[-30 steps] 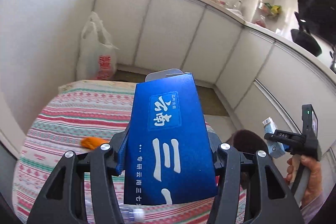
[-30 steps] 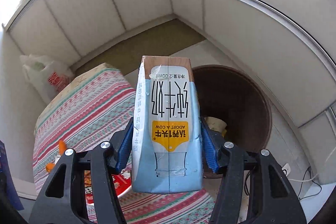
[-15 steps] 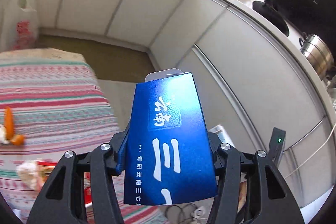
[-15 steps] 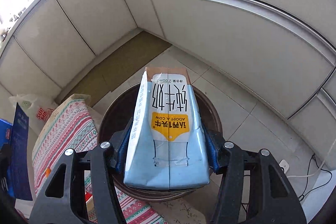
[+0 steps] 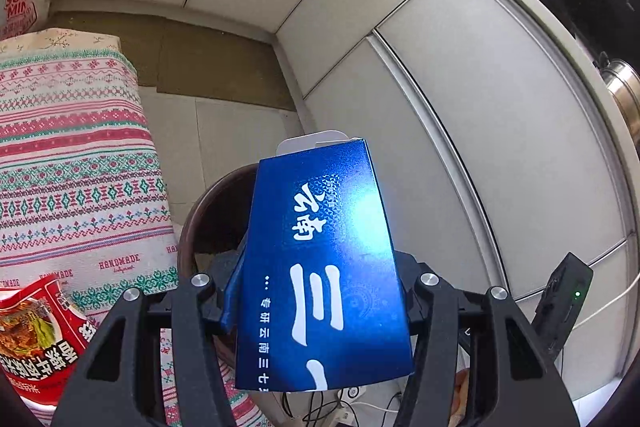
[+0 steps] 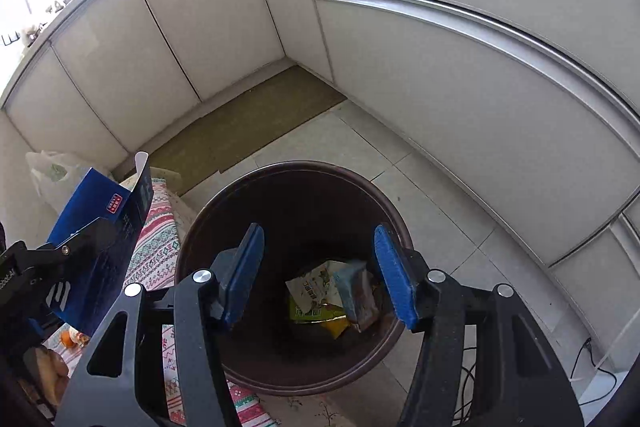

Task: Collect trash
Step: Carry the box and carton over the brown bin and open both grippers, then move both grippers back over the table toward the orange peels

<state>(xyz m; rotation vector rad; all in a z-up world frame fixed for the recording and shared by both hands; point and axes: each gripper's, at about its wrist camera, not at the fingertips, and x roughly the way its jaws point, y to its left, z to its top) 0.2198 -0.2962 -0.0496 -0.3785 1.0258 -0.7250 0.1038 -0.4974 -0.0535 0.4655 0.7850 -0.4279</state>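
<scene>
White cabinet doors (image 6: 460,75); olive floor mat (image 6: 240,123); patterned tablecloth (image 5: 68,163); steel pot (image 5: 624,95); floor cables (image 6: 588,363).

blue cardboard box (image 5: 324,267): glossy
dark brown round plastic bin (image 6: 384,351): smooth
striped woven tablecloth (image 5: 72,163): matt cloth

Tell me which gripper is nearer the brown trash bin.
Right. The right gripper hangs open directly over the brown trash bin; the left gripper, clamping the blue box, sits beside its rim.
</scene>
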